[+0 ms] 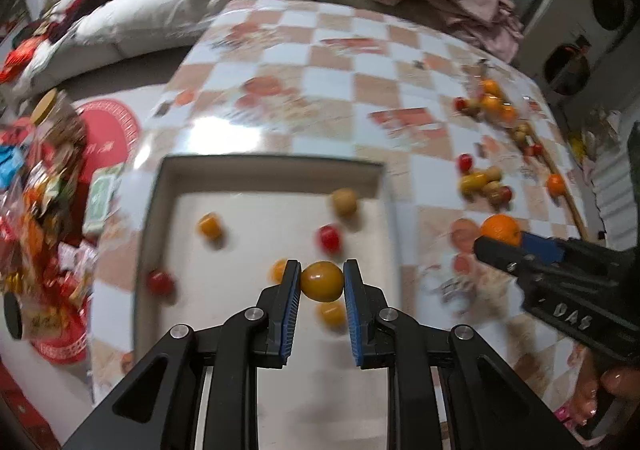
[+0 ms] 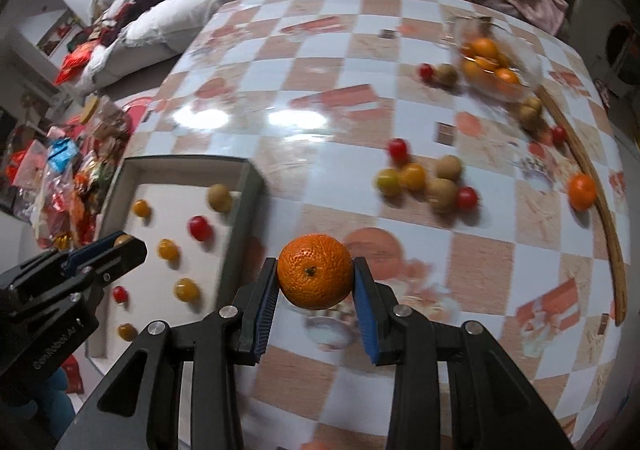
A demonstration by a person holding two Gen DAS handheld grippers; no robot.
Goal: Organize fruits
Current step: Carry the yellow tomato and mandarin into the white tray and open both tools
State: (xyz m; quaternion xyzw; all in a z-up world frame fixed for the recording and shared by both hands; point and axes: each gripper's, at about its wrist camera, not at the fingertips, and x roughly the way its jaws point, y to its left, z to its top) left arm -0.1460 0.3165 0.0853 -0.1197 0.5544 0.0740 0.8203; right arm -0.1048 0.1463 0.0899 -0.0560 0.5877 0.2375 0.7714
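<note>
Fruits were held in both tools: the left gripper (image 1: 322, 282) was clamped on a yellow tomato (image 1: 322, 280) above the white tray (image 1: 264, 164), and the right gripper (image 2: 315, 274) was clamped on a mandarin (image 2: 315, 271) over the checkered table (image 2: 320, 98). Beyond the right gripper — ahead and to its right — lay a loose fruit cluster (image 2: 426, 180), with a glass bowl (image 2: 494, 66) of oranges farther off.

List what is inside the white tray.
White tray holds small loose fruits: red tomato, brownish fruit and several yellow-orange ones. The left gripper covers part of the tray floor.
</note>
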